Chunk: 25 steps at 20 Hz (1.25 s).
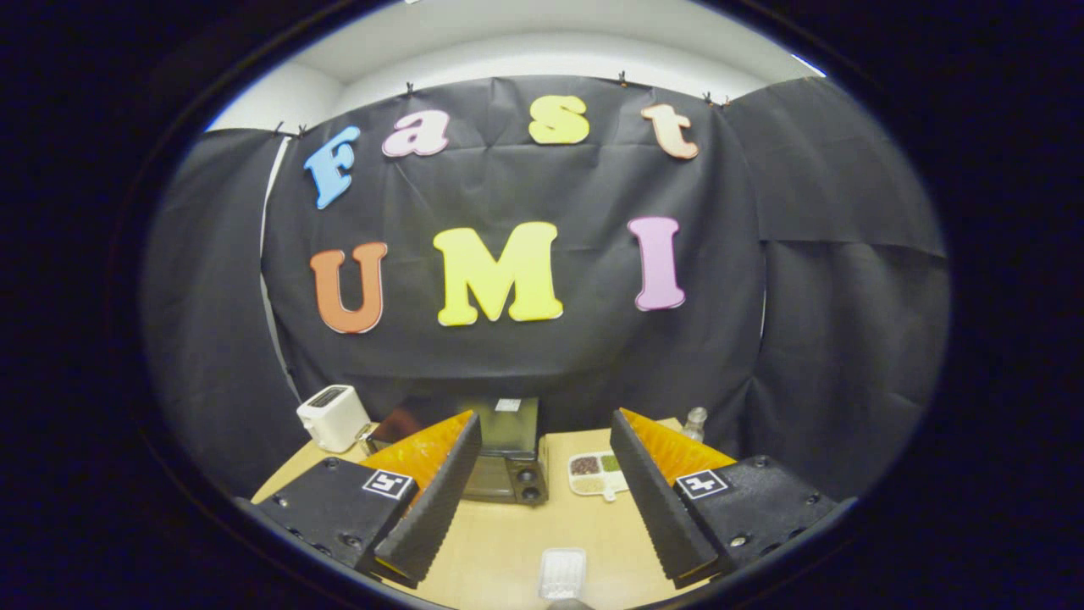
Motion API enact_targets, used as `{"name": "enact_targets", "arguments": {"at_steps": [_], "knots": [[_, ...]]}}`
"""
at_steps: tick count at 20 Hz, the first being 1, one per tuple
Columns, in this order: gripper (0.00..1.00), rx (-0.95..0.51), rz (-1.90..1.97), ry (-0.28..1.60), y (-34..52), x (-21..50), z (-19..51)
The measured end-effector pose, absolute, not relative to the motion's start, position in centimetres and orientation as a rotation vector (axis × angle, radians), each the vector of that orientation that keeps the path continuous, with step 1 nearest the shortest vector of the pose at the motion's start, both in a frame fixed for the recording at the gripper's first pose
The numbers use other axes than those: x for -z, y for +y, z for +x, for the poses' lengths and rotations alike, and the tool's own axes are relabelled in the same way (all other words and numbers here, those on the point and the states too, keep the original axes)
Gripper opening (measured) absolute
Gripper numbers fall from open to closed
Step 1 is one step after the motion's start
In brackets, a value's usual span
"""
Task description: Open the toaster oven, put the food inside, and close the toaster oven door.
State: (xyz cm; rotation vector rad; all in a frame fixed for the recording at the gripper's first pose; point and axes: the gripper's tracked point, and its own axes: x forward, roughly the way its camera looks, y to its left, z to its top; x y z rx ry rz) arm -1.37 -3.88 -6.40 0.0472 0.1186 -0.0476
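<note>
A dark toaster oven (508, 457) stands at the back of the light wooden table (508, 542), against the black cloth wall, partly hidden by my left finger. Its door looks closed and two round knobs show at its lower right. A small clear plastic tray (562, 573) lies on the table close under me, between the fingers; what it holds is too small to tell. My gripper (542, 491) hangs open above the table, well short of the oven, with nothing between its fingers.
A white pop-up toaster (334, 417) sits at the table's back left corner. A white divided dish (597, 474) with dark, green and pale fillings lies right of the oven. A small clear shaker bottle (694, 423) stands behind it.
</note>
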Motion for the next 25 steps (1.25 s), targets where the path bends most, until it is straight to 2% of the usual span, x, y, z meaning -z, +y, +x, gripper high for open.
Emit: {"name": "enact_targets", "arguments": {"at_steps": [4,9,25], "knots": [[0.98,0.059,0.01,-0.007,-8.7,1.7,-3.7],[0.98,0.054,0.002,-0.024,-13.1,1.4,-6.0],[0.98,0.034,0.029,-0.024,-12.9,2.0,-4.8]]}}
